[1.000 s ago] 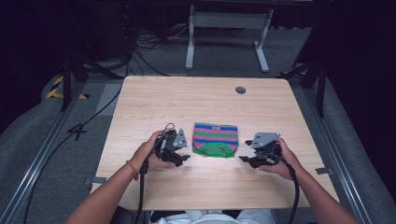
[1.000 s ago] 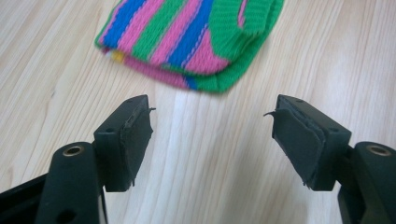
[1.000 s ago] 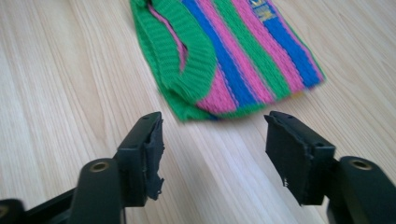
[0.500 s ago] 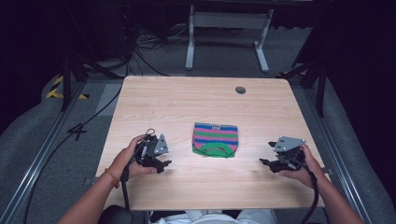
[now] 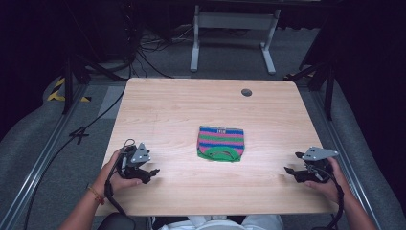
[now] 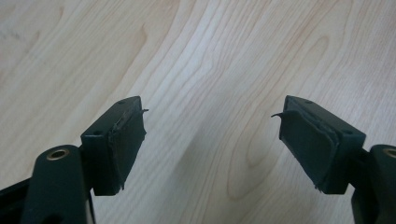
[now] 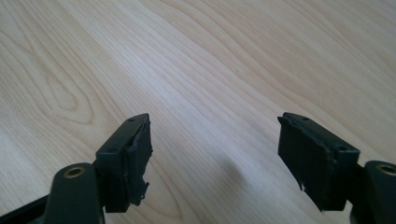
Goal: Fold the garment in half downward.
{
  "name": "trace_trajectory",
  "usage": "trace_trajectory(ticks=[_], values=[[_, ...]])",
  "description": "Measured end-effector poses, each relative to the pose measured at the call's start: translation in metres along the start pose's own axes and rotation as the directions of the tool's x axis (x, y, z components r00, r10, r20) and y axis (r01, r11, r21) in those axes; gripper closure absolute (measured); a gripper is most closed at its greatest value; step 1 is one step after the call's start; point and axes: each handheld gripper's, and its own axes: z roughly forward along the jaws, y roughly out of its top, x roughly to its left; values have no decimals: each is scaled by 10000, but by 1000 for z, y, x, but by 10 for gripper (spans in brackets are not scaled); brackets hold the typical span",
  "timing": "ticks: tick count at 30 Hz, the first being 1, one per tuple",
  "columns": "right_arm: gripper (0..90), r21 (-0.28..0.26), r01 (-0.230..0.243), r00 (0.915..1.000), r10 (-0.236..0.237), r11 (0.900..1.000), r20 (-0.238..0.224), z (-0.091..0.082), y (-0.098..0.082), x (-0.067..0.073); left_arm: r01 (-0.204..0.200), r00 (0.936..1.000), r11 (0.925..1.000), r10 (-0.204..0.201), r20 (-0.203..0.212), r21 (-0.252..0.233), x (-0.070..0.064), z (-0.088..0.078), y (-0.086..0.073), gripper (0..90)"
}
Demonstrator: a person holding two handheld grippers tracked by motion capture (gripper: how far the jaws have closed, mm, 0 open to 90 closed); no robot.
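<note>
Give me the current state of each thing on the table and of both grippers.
Striped knitted pouch: lying flat at the table's middle, green handle toward the person, untouched.
Left gripper: open, nothing between its jaws, near the front left of the table, apart from the pouch.
Right gripper: open, nothing held, near the front right, apart from the pouch.

- Pale wooden table [image 5: 182, 115]: smooth, matt, wavy grain.
- Small folded knitted cloth in pink, green and blue stripes [image 5: 220, 143]: soft, ribbed.
- Black plastic left gripper [image 6: 210, 140], right gripper [image 7: 212, 156]: matt, with frayed rubbery pads [image 6: 125, 140].
</note>
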Motion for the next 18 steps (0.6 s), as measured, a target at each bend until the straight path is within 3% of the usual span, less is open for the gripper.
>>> trace_trajectory(ticks=[2,5,10,14,18], values=[[260,-47,-296,9996,296,9996,45,-2,-7,-3,230,9997,9997,-228,-129,130,4,-1,-10,234],[251,-201,-625,9979,628,9978,172,-6,-17,-5,842,9964,9963,-841,49,-193,11,-4,-23,233],[248,-414,-1298,9910,1310,9907,282,-9,-34,-10,1187,9929,9929,-1187,55,-38,19,-6,-36,216],[243,-627,-2134,9761,2155,9749,276,-9,-49,-17,1897,9816,9818,-1893,244,-129,27,-4,-46,187],[242,-652,-2597,9643,2624,9635,366,-10,-52,-21,2292,9733,9725,-2284,228,-419,30,-4,-50,177]])
